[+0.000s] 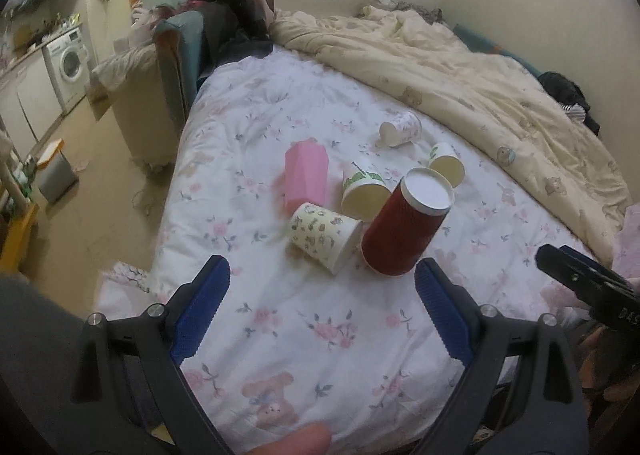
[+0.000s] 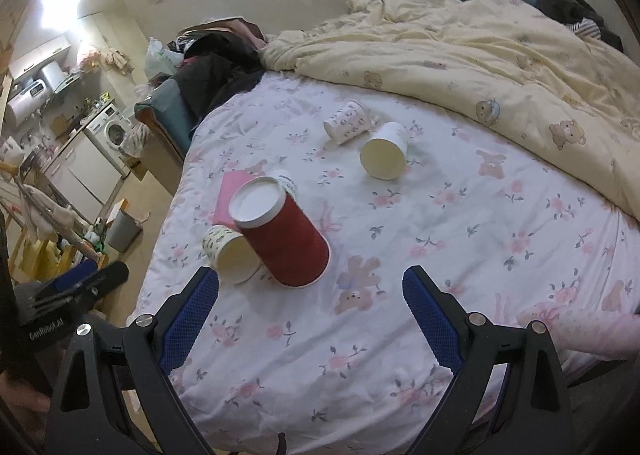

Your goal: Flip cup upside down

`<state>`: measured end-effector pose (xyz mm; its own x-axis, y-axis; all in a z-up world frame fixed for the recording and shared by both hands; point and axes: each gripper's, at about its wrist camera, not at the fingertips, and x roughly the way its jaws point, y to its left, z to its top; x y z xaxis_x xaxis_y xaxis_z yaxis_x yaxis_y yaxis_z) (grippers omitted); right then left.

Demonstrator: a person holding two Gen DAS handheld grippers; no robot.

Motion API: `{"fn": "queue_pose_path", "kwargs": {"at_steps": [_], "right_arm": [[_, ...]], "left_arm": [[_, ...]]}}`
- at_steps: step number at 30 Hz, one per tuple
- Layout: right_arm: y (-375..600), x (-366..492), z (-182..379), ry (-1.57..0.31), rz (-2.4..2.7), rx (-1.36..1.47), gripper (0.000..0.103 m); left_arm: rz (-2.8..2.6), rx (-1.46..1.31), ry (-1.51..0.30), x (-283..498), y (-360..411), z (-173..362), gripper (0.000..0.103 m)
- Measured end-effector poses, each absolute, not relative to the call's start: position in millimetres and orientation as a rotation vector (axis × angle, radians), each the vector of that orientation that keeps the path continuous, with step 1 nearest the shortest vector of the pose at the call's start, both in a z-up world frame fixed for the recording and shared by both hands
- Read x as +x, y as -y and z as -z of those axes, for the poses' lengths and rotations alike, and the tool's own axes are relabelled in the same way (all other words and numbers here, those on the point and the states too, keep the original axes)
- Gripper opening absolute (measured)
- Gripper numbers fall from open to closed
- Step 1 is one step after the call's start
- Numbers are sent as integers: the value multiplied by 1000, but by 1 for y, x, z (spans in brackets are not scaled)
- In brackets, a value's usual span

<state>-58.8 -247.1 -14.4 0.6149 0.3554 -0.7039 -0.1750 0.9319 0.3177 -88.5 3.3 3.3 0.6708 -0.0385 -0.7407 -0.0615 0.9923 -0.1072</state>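
1. Bedroom setting: a bed with a white floral sheet (image 1: 280, 335) carries all the cups; a cream quilt (image 1: 460, 67) lies bunched along the far side, and a washing machine (image 1: 68, 63) stands off to the far left.
2. Left gripper (image 1: 322, 295): released, jaws spread wide, nothing between the blue pads (image 1: 200, 315). It hovers over the near part of the sheet.
3. Right gripper (image 2: 310, 305): released, jaws spread wide, holding nothing. In the left wrist view its black tip shows at the right edge.
4. Red cup (image 1: 404, 223): stands mouth down on the sheet, white base facing up, leaning slightly. It sits just ahead of the left gripper, toward its right finger; in the right wrist view it sits just ahead of the left finger.
5. Cartoon-print cup (image 1: 324, 235): lies on its side, touching the red cup on its left, mouth toward the grippers.
6. Green-print cup (image 1: 362, 189): lies on its side just beyond the red cup.
7. Pink cup (image 1: 306, 175): faceted, farther ahead and left. Whether it stands or lies cannot be told.
8. Two more paper cups lie on their sides farther ahead: a cream-mouthed cup (image 2: 384, 153) and a patterned white cup (image 2: 346, 122).
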Motion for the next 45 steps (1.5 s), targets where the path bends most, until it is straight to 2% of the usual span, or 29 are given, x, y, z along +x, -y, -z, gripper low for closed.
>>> {"fn": "queue_pose_path", "kwargs": {"at_steps": [3,6,45], "right_arm": [[240,-63,16,-846,-295,197,96],[234,-64,18,-838,-288,171,96],[229,-59,24,-854,-295,175,96]], "left_arm": [[-40,-111,-811,-89,-4,-4,92],[-58,-100,-794,-88,-6,-5,103],[-26,-101,-835,-84,1,4,103]]}}
